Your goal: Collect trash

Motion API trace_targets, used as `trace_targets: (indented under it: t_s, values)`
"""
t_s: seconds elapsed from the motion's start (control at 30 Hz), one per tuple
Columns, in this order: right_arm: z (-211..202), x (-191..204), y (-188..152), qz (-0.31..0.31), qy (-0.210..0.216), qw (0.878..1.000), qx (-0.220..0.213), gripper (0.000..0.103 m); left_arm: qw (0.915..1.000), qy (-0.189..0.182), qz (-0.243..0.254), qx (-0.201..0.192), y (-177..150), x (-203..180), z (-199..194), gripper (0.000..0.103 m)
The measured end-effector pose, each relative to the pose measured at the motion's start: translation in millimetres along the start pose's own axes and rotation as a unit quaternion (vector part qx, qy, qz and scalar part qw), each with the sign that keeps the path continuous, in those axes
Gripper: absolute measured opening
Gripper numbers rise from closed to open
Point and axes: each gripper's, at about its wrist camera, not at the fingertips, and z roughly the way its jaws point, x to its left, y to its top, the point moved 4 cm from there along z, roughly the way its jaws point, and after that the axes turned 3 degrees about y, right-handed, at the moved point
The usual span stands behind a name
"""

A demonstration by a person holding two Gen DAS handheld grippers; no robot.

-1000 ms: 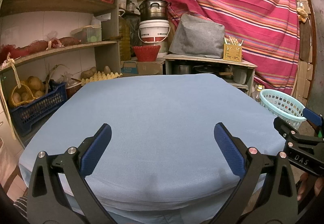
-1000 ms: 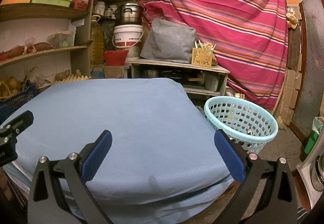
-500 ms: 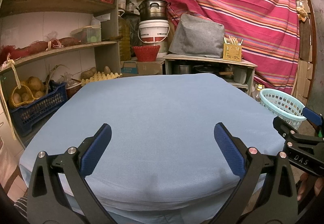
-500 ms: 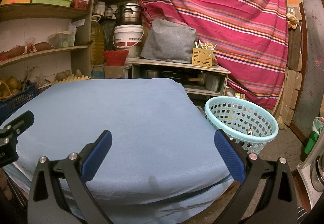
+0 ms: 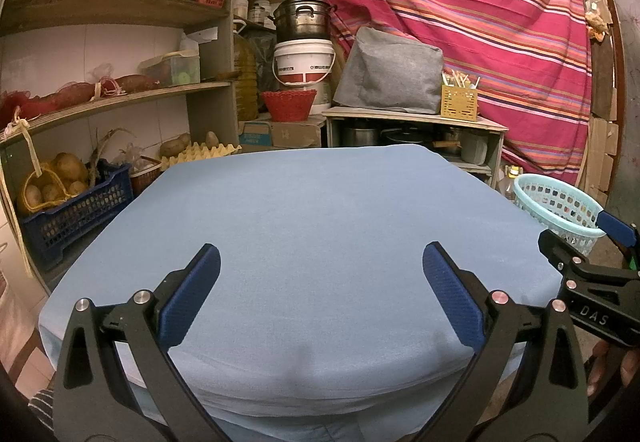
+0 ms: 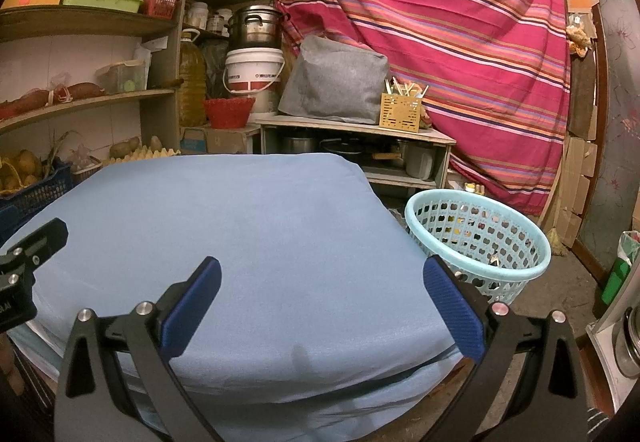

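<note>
Left wrist view
Left gripper point(image 5: 321, 282): jaws stood wide apart with nothing between the blue pads, held low at the near edge of the table point(image 5: 320, 210).
Why held so: probably a ready or resting pose, since no target lay ahead of it.
Table: covered in a plain blue cloth, bare of any trash in this view.
Right gripper point(image 5: 588, 254): only its fingers showed at the right border, beside the table's right corner; from here I could not tell its spread.
Basket point(image 5: 558, 204): pale teal and perforated, on the floor past the table's right edge, likely set there as the bin for collected trash.
Edges and room: the cloth rounded off at the near and right sides; shelves point(image 5: 120, 94) with a blue crate point(image 5: 76, 214) crowded the left, so the freer side was the right.

Right wrist view
Right gripper point(image 6: 322, 284): jaws likewise spread wide and empty, over the table's point(image 6: 240, 222) near right corner.
Left gripper point(image 6: 32, 254): a black finger tip showed at the left border, well apart from the right one.
Basket point(image 6: 476, 242): just beside the table's right edge and lower than its top; small dark and yellowish bits showed through the holes, too small to name.
Trash: none visible on the cloth, so the task looked finished or nearly so.
Edges and room: open floor lay around the basket; a low cabinet point(image 6: 356, 146) stood behind the table.
</note>
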Motion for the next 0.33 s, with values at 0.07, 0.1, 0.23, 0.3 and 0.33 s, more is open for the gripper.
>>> trace_targets:
  t_s: [0.07,0.1,0.23,0.3,0.33]
  values:
    - [-0.2,0.5,0.6,0.000,0.000,1.000,0.000,0.099,1.0000,-0.001,-0.001,0.000,0.0,0.7,-0.1,0.098]
    - [-0.2,0.2,0.4,0.000,0.000,1.000,0.000,0.099,1.0000,-0.001,-0.001,0.000,0.1,0.2,0.1,0.098]
    - [-0.2,0.3,0.7,0.001,0.000,1.000,0.000,0.099,1.0000,-0.002,-0.003,0.002,1.1,0.6,0.0,0.098]
    - [-0.2,-0.2,0.8,0.000,0.000,1.000,0.000,0.099,1.0000,-0.004,-0.004,0.004,2.6,1.9,0.7,0.098]
    - [-0.2,-0.9,0.3,0.001,0.000,1.000,0.000,0.099,1.0000,-0.004,-0.005,0.004,3.4,2.2,0.7,0.098]
